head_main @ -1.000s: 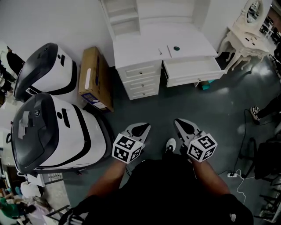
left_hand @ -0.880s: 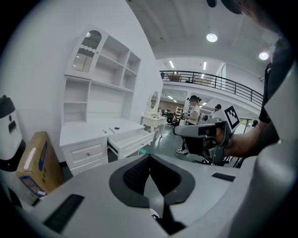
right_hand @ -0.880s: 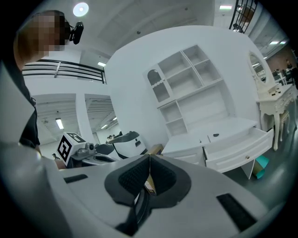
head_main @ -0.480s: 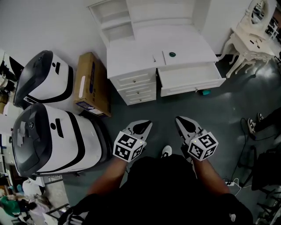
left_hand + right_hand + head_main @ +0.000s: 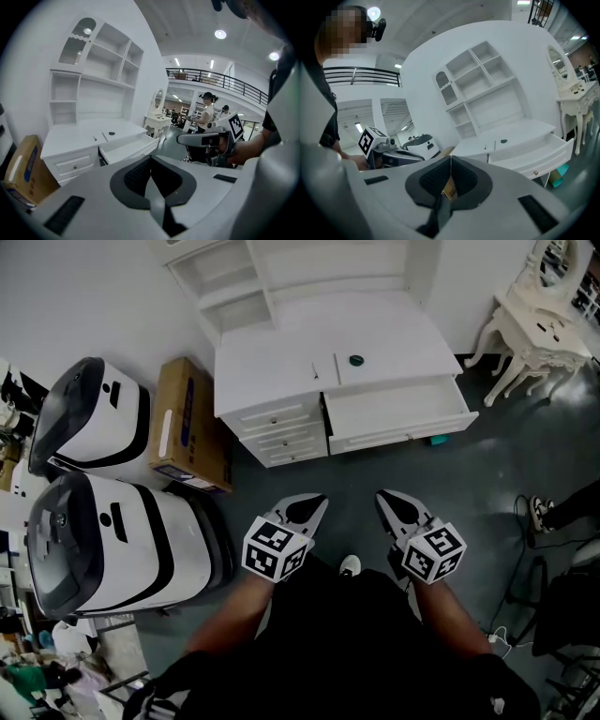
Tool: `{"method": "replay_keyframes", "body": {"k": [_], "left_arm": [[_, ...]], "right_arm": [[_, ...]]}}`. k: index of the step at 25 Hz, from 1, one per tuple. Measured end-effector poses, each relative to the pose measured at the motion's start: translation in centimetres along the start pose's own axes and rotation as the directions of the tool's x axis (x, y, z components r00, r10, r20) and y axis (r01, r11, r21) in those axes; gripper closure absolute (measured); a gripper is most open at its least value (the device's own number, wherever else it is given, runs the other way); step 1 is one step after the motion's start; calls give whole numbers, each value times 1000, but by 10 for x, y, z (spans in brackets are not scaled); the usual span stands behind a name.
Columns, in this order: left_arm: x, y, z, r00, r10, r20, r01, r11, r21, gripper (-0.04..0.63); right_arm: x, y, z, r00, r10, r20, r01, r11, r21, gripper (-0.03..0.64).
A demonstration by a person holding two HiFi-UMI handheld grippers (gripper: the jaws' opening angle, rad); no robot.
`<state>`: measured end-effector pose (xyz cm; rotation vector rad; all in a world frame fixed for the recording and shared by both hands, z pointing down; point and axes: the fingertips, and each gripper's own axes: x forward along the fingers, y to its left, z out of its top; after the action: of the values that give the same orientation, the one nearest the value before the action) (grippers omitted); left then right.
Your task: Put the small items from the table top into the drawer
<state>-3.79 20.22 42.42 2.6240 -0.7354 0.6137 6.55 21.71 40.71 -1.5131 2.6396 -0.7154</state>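
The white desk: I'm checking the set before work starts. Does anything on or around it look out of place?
Only the wide drawer stands pulled out; the three stacked drawers are shut. A teal thing lies on the floor under the open drawer's right end, half hidden. Nothing looks spilled or broken.

White bench point(image 5: 272, 357) at upper centre with one small dark item point(image 5: 356, 360), brown cardboard box point(image 5: 192, 423) left, grey floor point(image 5: 469, 484), black-and-white patterned cubes point(image 5: 275, 550) below.

Small dark round item point(image 5: 356, 360) flat on the white table point(image 5: 394, 324) near its front edge, thin dark stick-like item point(image 5: 315, 371) just left, white drawer point(image 5: 398, 411) pulled open under that edge
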Motion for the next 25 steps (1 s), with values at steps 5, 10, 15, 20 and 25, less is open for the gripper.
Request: {"method": "replay_keyframes", "body": {"k": [5,10,15,20,25], "left_arm": [[6,13,3,999,32,-5,-32,999,-5,586],[13,19,-2,999,36,-33,-36,999,22,586],[33,28,4,999,2,-33,-1,1000,5,586],[48,48,28,1000,-5,-13,6,1000,13,586],[59,82,40,1000,1,-18,-1,1000,-2,586]], "right_arm": [[8,-9,-1,1000,12,-13,-12,1000,5,592],[17,-16,0,1000,5,-22,-5,1000,-5,592],[27,-31,4,999,-18,-27,18,1000,-13,592],[46,-52,14,998,-49,-27,49,999,2,592],[78,-64,28,998,-52,-35,52,999,1,592]]}}
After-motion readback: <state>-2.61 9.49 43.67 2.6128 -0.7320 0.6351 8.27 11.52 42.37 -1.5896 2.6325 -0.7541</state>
